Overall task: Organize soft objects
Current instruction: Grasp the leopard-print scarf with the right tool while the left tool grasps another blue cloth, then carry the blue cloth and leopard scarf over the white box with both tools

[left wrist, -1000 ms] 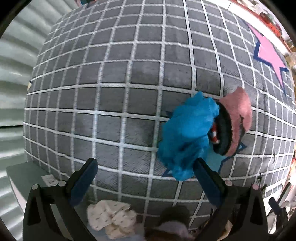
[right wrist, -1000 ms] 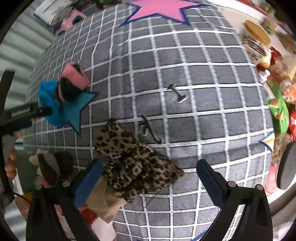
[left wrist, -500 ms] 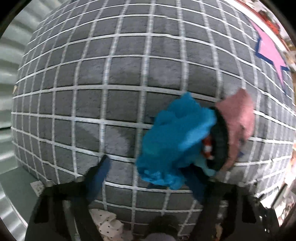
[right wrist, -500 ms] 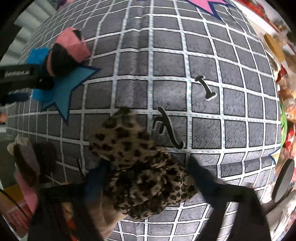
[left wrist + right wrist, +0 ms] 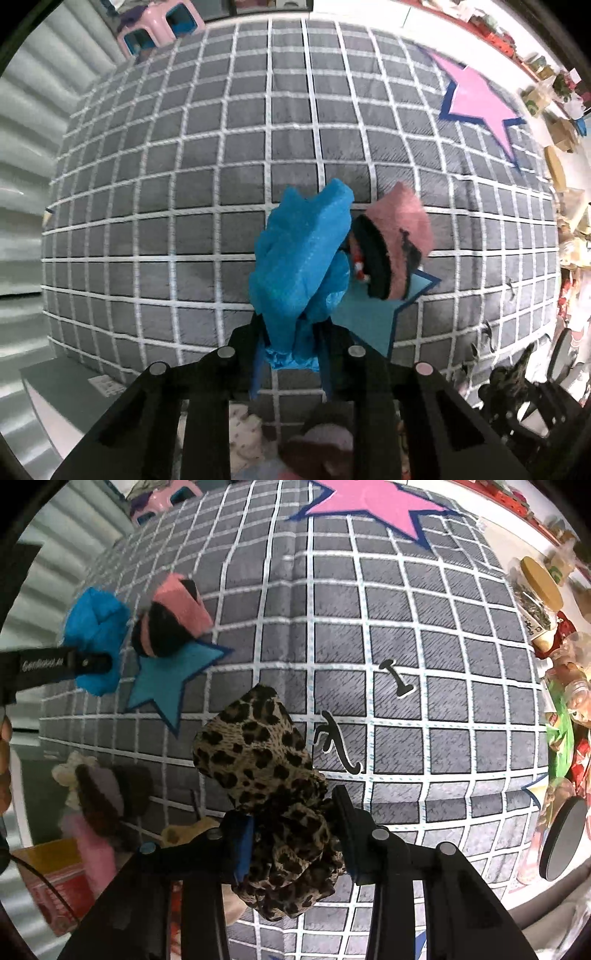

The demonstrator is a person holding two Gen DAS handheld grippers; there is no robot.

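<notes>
The left gripper (image 5: 290, 363) is clamped on a blue cloth (image 5: 303, 266); the right gripper's (image 5: 295, 840) jaws are closing around a leopard-print cloth (image 5: 266, 775) above the checked mat (image 5: 406, 627).

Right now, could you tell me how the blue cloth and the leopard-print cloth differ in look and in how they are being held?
The blue cloth is one plain bright colour; the leopard-print cloth is tan with dark spots. The blue cloth sits in the left gripper, whose fingers are shut on it; the leopard-print cloth is in the right gripper, whose fingers are closing on it. The blue one hangs beside a pink and black item; the leopard one has none near. Both are soft, crumpled, over the checked mat.
</notes>
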